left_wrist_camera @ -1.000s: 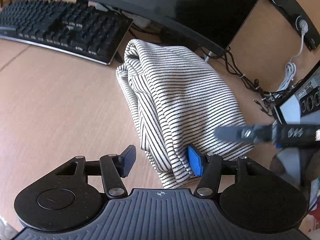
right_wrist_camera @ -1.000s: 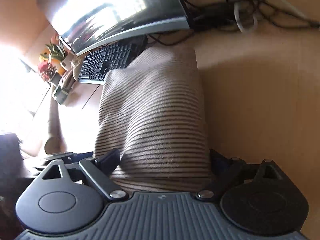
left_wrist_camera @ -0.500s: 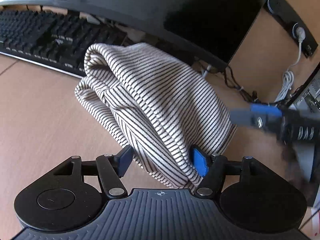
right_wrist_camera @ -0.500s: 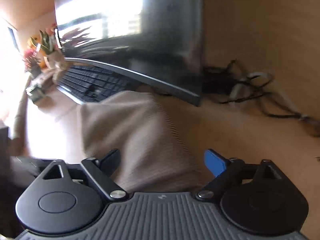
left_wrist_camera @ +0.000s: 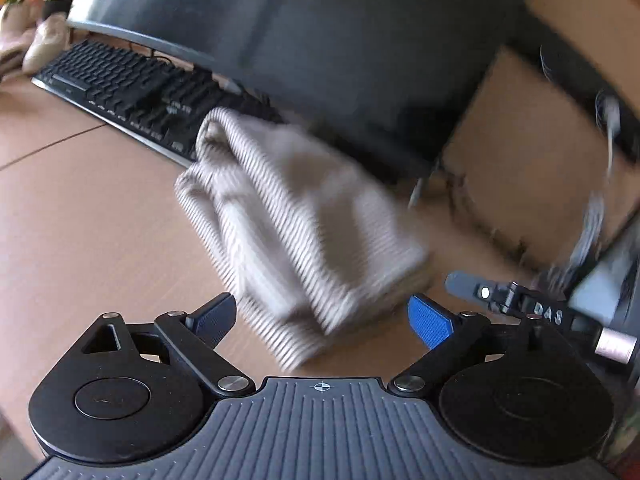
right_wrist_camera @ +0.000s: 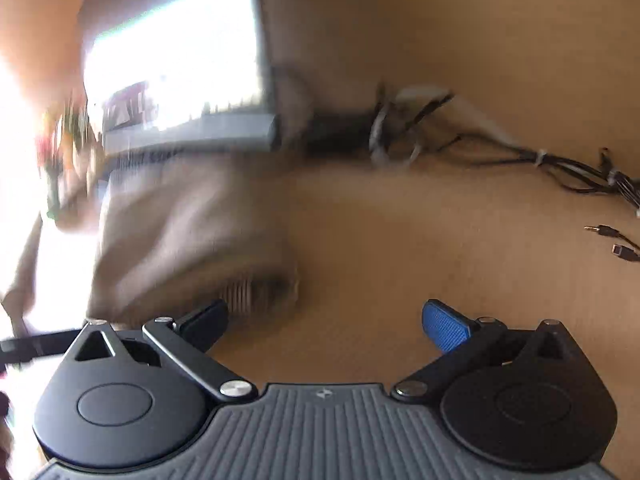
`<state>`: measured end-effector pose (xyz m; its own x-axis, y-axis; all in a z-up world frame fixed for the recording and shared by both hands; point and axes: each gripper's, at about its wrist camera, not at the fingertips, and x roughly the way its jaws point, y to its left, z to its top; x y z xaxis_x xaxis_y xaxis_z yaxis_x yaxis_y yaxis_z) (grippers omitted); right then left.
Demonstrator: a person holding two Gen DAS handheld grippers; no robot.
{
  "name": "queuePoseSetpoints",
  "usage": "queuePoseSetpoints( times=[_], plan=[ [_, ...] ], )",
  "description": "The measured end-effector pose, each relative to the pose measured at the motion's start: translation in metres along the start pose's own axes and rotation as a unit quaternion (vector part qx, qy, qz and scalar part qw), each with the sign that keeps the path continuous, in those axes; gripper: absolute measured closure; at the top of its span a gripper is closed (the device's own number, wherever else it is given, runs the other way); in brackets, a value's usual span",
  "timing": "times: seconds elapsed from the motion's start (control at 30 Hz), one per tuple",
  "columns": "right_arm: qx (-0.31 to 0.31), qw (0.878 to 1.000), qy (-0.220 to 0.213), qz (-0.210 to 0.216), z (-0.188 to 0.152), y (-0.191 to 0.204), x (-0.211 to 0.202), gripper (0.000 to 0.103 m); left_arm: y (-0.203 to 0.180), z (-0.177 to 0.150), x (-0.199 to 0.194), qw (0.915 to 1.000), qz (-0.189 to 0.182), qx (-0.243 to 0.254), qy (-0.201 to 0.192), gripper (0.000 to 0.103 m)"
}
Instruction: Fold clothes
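Note:
A folded white garment with thin black stripes point(left_wrist_camera: 296, 224) lies on the wooden desk in front of the monitor, blurred by motion. My left gripper point(left_wrist_camera: 322, 318) is open, its fingers on either side of the garment's near corner without closing on it. My right gripper point(right_wrist_camera: 326, 322) is open and empty; the garment point(right_wrist_camera: 192, 248) lies ahead and to its left, near the left finger. The right gripper's finger point(left_wrist_camera: 476, 290) also shows at the right of the left wrist view.
A black keyboard point(left_wrist_camera: 132, 92) and a large dark monitor point(left_wrist_camera: 320, 40) stand behind the garment. Cables point(right_wrist_camera: 520, 156) and loose plugs point(right_wrist_camera: 616, 240) lie on the desk at the right. A computer case point(left_wrist_camera: 612, 280) stands at far right.
Both grippers have let go of the garment and pulled back. The garment dropped onto the desk. The right gripper swung to the right, away from the cloth.

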<state>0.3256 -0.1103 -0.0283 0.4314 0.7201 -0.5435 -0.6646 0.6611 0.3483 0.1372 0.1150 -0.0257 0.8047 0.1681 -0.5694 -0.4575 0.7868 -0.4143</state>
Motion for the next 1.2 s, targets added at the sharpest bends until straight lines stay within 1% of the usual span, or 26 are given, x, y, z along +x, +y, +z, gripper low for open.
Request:
queuePoseSetpoints(
  times=[0.03,0.1,0.13,0.17,0.2,0.23,0.37,0.4,0.47,0.5,0.53,0.57,0.6,0.67,0.73,0.8,0.87,0.93,1.03,1.2],
  plan=[
    [0.026,0.999,-0.009,0.025,0.009,-0.005,0.000,0.000,0.000,0.008,0.002,0.9998,-0.002,-0.022,-0.002,0.006],
    [0.054,0.996,-0.019,0.074,0.030,-0.003,0.015,0.000,0.000,0.020,0.013,0.9996,0.014,-0.021,0.011,0.007],
    [0.060,0.994,-0.019,0.089,0.037,0.000,0.025,0.000,-0.001,0.022,0.020,0.9992,0.039,0.003,0.014,0.008],
    [0.063,0.993,-0.016,0.101,0.042,0.003,0.035,0.000,-0.002,0.024,0.027,0.9975,0.063,0.027,0.017,0.017],
    [0.069,0.990,-0.003,0.119,0.046,0.008,0.046,0.000,0.000,0.023,0.032,0.9950,0.084,0.046,0.029,0.026],
    [0.076,0.987,0.014,0.139,0.048,0.014,0.057,0.000,0.003,0.024,0.037,0.9936,0.090,0.055,0.041,0.025],
    [0.052,0.982,0.057,0.173,0.037,0.045,0.064,0.000,0.026,0.023,0.023,0.9887,0.120,0.081,0.039,0.024],
    [0.045,0.980,0.067,0.180,0.033,0.053,0.065,0.000,0.034,0.025,0.017,0.9872,0.131,0.084,0.037,0.021],
    [0.030,0.977,0.088,0.194,0.027,0.069,0.067,0.000,0.052,0.029,0.010,0.9879,0.134,0.069,0.037,0.018],
    [0.023,0.974,0.098,0.201,0.024,0.076,0.068,0.000,0.061,0.030,0.008,0.9896,0.126,0.054,0.042,0.016],
    [0.010,0.977,0.099,0.189,0.023,0.080,0.067,0.000,0.064,0.031,0.009,0.9903,0.123,0.048,0.043,0.015],
    [-0.006,0.981,0.095,0.169,0.023,0.081,0.066,0.000,0.067,0.032,0.010,0.9910,0.120,0.042,0.043,0.015],
    [-0.022,0.984,0.091,0.149,0.023,0.081,0.064,0.000,0.064,0.031,0.009,0.9906,0.124,0.044,0.038,0.014],
    [-0.081,0.990,0.078,0.091,0.019,0.080,0.051,0.000,0.055,0.029,0.006,0.9892,0.137,0.042,0.029,0.013],
    [-0.146,0.986,0.067,0.035,0.005,0.076,0.033,0.000,0.045,0.028,0.001,0.9871,0.154,0.037,0.025,0.009],
    [-0.178,0.981,0.075,0.002,-0.012,0.064,0.022,0.000,0.035,0.025,-0.007,0.9844,0.171,0.036,0.021,0.008],
    [-0.182,0.980,0.082,-0.012,-0.023,0.050,0.017,0.000,0.027,0.021,-0.015,0.9821,0.184,0.038,0.015,0.007],
    [-0.181,0.979,0.089,-0.024,-0.033,0.036,0.013,0.000,0.022,0.018,-0.020,0.9813,0.188,0.038,0.007,0.005],
    [-0.192,0.978,0.071,-0.037,-0.035,0.024,0.011,0.000,0.015,0.010,-0.030,0.9802,0.196,0.027,-0.007,0.003],
    [-0.194,0.979,0.053,-0.026,-0.031,0.018,0.014,0.000,0.010,-0.008,-0.050,0.9756,0.217,-0.001,-0.031,0.000]
  ],
)
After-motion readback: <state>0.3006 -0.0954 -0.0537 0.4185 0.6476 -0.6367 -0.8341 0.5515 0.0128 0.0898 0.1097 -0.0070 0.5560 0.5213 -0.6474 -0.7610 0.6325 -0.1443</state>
